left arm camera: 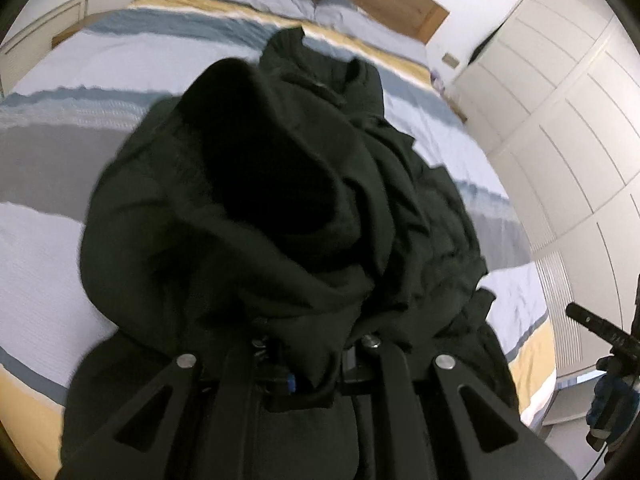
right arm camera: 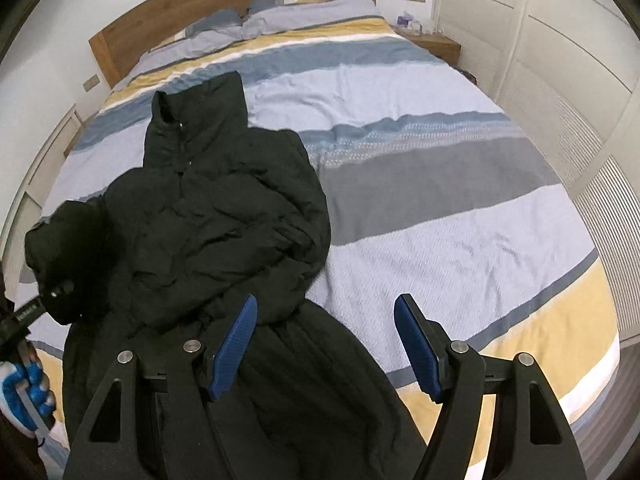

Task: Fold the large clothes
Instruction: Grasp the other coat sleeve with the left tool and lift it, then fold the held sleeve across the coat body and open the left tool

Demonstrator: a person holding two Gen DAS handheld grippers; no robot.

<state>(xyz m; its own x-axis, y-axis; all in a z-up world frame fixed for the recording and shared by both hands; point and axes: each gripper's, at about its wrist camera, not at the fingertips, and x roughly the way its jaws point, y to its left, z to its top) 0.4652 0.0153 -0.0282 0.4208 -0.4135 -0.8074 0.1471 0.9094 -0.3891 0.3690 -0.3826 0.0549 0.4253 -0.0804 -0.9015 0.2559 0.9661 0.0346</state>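
So the black puffer coat [right arm camera: 224,216] is lying on the striped bedspread [right arm camera: 440,208], collar toward the wooden headboard [right arm camera: 224,12], all quilted and crumpled. The left gripper [left arm camera: 304,364] is clamped on a bunched sleeve cuff, fabric swallowing its fingers. Right wrist view shows the whole coat, plus the right gripper [right arm camera: 324,344] spread wide with nothing between its 2 ribbed blue pads [right arm camera: 234,344]. Gloved hand [right arm camera: 28,392] at the edge.
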